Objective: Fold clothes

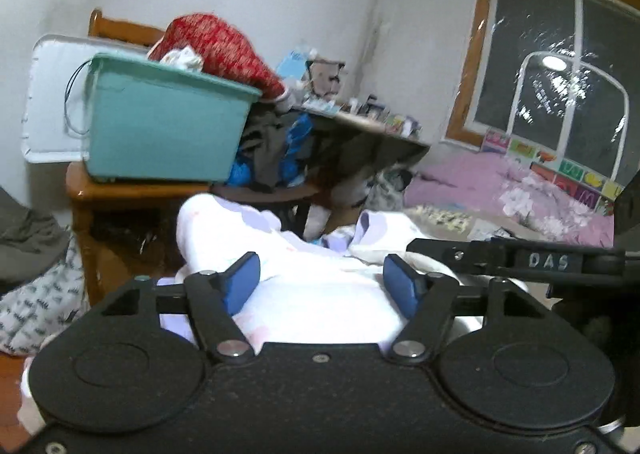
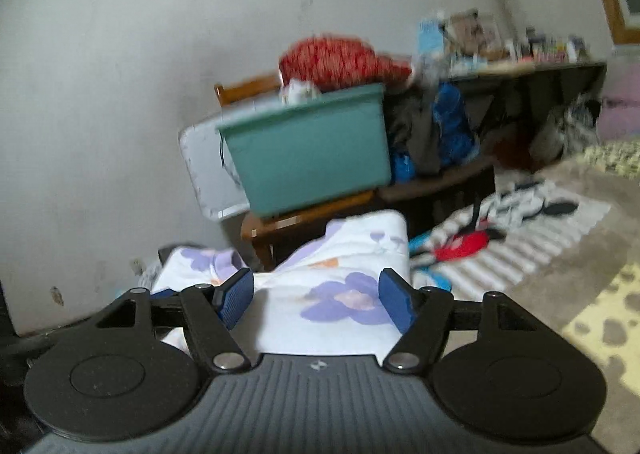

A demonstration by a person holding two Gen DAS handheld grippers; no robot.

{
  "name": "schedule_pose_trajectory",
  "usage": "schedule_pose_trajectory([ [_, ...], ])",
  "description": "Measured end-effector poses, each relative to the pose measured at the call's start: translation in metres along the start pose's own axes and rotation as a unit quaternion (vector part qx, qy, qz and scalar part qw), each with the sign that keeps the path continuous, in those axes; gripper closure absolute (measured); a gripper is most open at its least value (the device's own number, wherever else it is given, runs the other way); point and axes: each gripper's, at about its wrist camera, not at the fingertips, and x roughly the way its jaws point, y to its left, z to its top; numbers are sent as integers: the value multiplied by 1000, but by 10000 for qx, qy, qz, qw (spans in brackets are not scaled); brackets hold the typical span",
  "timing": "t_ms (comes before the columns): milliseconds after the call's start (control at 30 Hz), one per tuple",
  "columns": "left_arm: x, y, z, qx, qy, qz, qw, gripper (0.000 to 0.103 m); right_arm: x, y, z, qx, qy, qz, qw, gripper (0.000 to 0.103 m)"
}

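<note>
Left wrist view: the left gripper (image 1: 320, 278) has its blue pads (image 1: 240, 286) spread wide apart, nothing pinched, with the white garment (image 1: 312, 294) bunched up right between and under them.
Garment in that view: white with pale purple patches, humped up in two lumps ahead of the fingers, pretty washed out so the print is hard to read.
Right gripper from the left side: its black finger bar (image 1: 516, 258) pokes in from the right edge, lying over the far side of the cloth.
Right wrist view: the right gripper (image 2: 316, 294) is spread open too, and the same cloth, here clearly a purple flower print (image 2: 344, 302), fills the gap between the pads without being clamped.
Where the cloth sits: low in front of a wooden chair (image 2: 280, 222); what it rests on is hidden.
Behind it: a teal plastic bin (image 2: 308, 150) sits on that chair, with a red patterned piece of clothing (image 2: 340, 62) heaped over its rim.
Next to the bin: a dark and blue clothes pile (image 2: 436, 134), under the edge of a cluttered table (image 2: 520, 66).
Right side: a striped rug (image 2: 520, 238) with some red and black stuff on it, blurry.
Far back in the left view: a pink bedspread (image 1: 500, 182) under a window (image 1: 560, 66).
</note>
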Motion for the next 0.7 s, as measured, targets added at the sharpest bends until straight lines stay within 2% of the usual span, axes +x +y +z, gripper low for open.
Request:
schedule_pose_trajectory([
  [167,18,0,-13,304,537,405,9973,35,19,7,-9,-273,360,-139,9989,33],
  [333,18,0,-11,255,531,363,9976,34,20,15,-1,-337,682,-315,9966,33],
  [400,6,2,-1,79,353,239,9991,32,9,18,5,-265,628,-328,9971,33],
  [467,-5,5,8,-96,170,118,9997,28,-8,18,11,16,372,-323,9988,31],
  [500,-15,6,15,-155,-73,145,9997,25,-19,16,12,217,250,-356,9988,25],
  [533,-24,8,22,-216,-315,175,9991,21,-30,13,13,416,142,-408,9982,24],
  [633,-49,21,41,-701,-929,359,9926,14,-68,7,11,806,-65,-637,9947,23],
  [700,-57,31,45,-1188,-1016,327,9872,10,-95,3,9,1043,-191,-797,9912,20],
])
